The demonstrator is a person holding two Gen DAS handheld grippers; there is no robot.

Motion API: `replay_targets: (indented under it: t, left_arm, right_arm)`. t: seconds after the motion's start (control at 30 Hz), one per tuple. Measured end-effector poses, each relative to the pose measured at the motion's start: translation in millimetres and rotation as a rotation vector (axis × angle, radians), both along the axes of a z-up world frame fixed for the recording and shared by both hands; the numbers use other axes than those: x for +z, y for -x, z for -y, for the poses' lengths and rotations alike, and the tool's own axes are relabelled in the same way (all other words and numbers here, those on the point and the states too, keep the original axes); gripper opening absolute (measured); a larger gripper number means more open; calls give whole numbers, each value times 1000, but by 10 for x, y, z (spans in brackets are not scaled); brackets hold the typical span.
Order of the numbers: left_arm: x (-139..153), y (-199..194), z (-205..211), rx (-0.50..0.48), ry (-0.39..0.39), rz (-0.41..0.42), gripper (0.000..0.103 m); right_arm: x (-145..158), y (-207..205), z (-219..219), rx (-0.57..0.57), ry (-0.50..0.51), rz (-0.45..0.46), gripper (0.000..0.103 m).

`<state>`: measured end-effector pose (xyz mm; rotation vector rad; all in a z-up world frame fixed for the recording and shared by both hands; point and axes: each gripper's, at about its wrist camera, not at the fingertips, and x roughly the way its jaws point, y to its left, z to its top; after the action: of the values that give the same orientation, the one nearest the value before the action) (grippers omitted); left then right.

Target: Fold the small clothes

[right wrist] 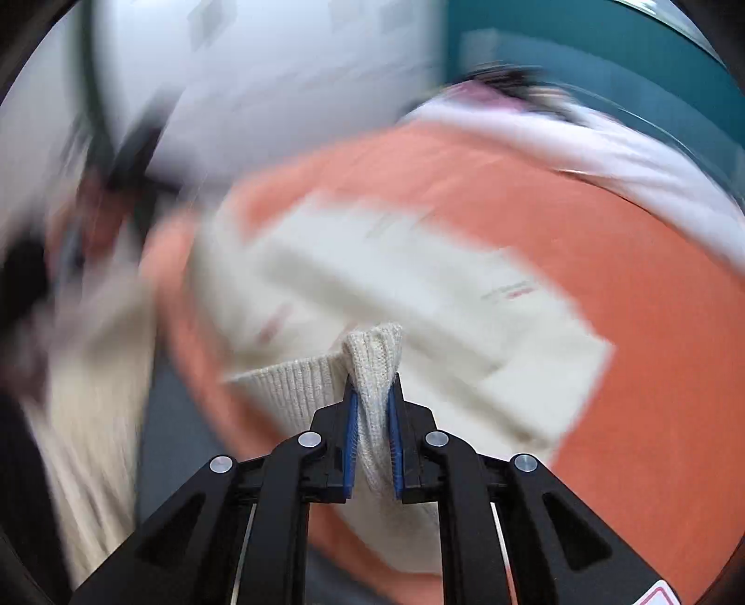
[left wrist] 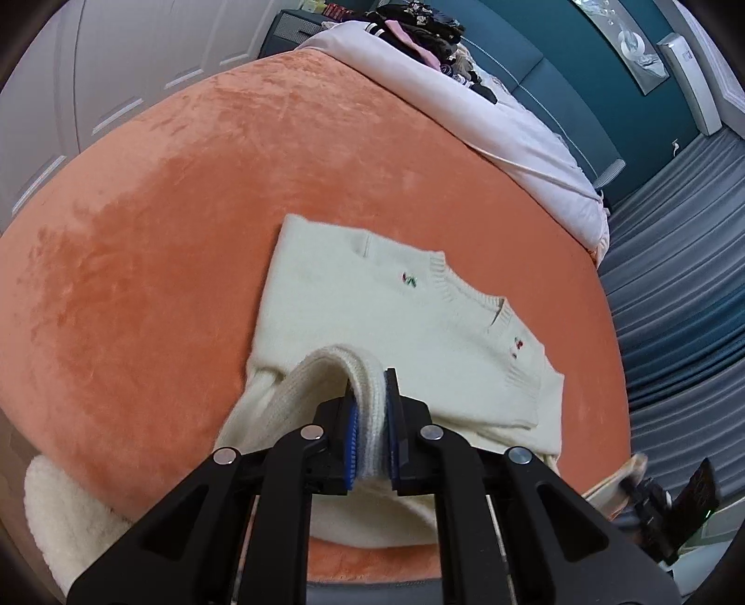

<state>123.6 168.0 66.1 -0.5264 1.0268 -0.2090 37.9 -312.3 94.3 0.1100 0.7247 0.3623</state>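
A small cream knit sweater (left wrist: pixel 396 307) lies on an orange velvet bed cover (left wrist: pixel 186 209), its neckline toward the right. My left gripper (left wrist: pixel 372 409) is shut on the sweater's ribbed hem, lifted a little above the cover. In the right wrist view my right gripper (right wrist: pixel 372 400) is shut on another part of the ribbed hem (right wrist: pixel 372 353), with the sweater (right wrist: pixel 396 288) spread beyond it. That view is strongly motion-blurred. The other gripper shows at the lower right of the left wrist view (left wrist: pixel 661 502), blurred.
A pale pink sheet (left wrist: pixel 489 116) covers the far bed with a pile of dark clothes (left wrist: pixel 419 28) on it. A fluffy white cloth (left wrist: pixel 70 512) lies at the near left edge. Grey floor (left wrist: pixel 675 279) runs on the right. White wardrobe doors (left wrist: pixel 116 70) stand behind.
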Motion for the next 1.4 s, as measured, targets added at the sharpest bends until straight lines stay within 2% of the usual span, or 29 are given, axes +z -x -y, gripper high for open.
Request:
replay_targets:
  t: [0.03, 0.1, 0.13, 0.17, 0.2, 0.23, 0.3, 0.33, 0.37, 0.4, 0.47, 0.53, 0.57, 0.6, 0.67, 0.7, 0.73, 0.77, 0.87, 0.93, 1.0, 1.07, 1.1, 1.2, 1.23, 1.27, 1.33, 1.4]
  left_arm:
    - [7, -175, 39, 8, -16, 6, 9]
    - [-76, -607, 135, 17, -48, 40, 13]
    - [-177, -826, 182, 22, -75, 39, 26]
    - [-304, -1006, 217, 53, -129, 9, 35]
    - [-454, -1148, 233, 94, -176, -43, 35]
    - [-555, -1217, 228, 100, -164, -75, 35]
    - [-642, -1201, 160, 91, -65, -95, 37]
    - [-630, -1148, 128, 87, -44, -87, 47]
    - [-613, -1093, 98, 81, -45, -72, 55]
    - [-595, -1036, 82, 74, -54, -51, 67]
    - [-606, -1007, 102, 45, -66, -34, 71]
    - [-688, -1070, 146, 25, -65, -61, 74]
    - [-767, -1118, 165, 23, -54, -86, 75]
    - [-833, -1169, 205, 22, -42, -109, 75]
    - [-1002, -1251, 261, 16, -26, -157, 71]
    - [-1079, -1278, 297, 4, -30, -179, 50]
    - [-1104, -1291, 331, -8, -52, -191, 22]
    - [-1067, -1279, 348, -27, -41, -178, 7]
    - [-655, -1140, 275, -14, 6, -58, 7]
    - [-327, -1058, 181, 0, 47, 15, 7]
    - [-157, -1046, 104, 35, 18, 61, 7]
    - [-256, -1141, 60, 62, -43, 42, 7]
    - [-447, -1217, 43, 69, -70, -4, 7]
    - [-1119, -1293, 90, 66, -107, -179, 8]
    - [-1195, -1243, 96, 69, -104, -158, 9]
    - [-1154, -1185, 92, 73, -115, -121, 10]
    - [-1012, -1089, 108, 65, -154, -104, 14]
    - [-847, -947, 54, 65, -167, -70, 22]
  right_arm:
    - [14, -213, 333, -94, -96, 8, 9]
    - [-259, -642, 765, -259, -159, -48, 10]
    - [-523, -876, 937, -331, -188, -116, 14]
    - [-806, -1058, 1067, -422, -191, -207, 17]
    - [-1013, -1181, 1162, -499, -182, -295, 21]
    - [-1183, -1231, 1205, -539, -200, -358, 21]
    - [-1280, -1115, 1198, -525, -279, -332, 22]
    - [-1278, -1018, 1165, -513, -288, -307, 33]
    - [-1311, -951, 1096, -515, -274, -293, 56]
    - [-1328, -935, 1048, -519, -253, -279, 65]
    - [-1331, -1009, 906, -503, -214, -291, 68]
    - [-1378, -1129, 902, -503, -227, -324, 68]
    - [-1456, -1015, 852, -504, -239, -336, 68]
    - [-1454, -1010, 835, -506, -247, -348, 67]
    - [-1475, -1040, 745, -517, -236, -364, 51]
    - [-1443, -1014, 709, -516, -219, -367, 44]
    - [-1392, -1022, 665, -513, -190, -367, 24]
    - [-1302, -1014, 636, -501, -185, -352, 14]
    - [-775, -888, 603, -437, -269, -185, 11]
    - [-395, -871, 537, -401, -257, -80, 10]
    - [-250, -962, 502, -389, -236, -32, 10]
    - [-445, -1190, 529, -421, -175, -74, 10]
    - [-669, -1332, 564, -445, -149, -132, 10]
    - [-1576, -1616, 707, -527, -121, -423, 11]
    - [-1642, -1560, 720, -537, -144, -403, 11]
    - [-1564, -1469, 736, -561, -166, -360, 12]
    - [-1379, -1273, 769, -595, -198, -327, 27]
    - [-1190, -998, 795, -601, -195, -272, 38]
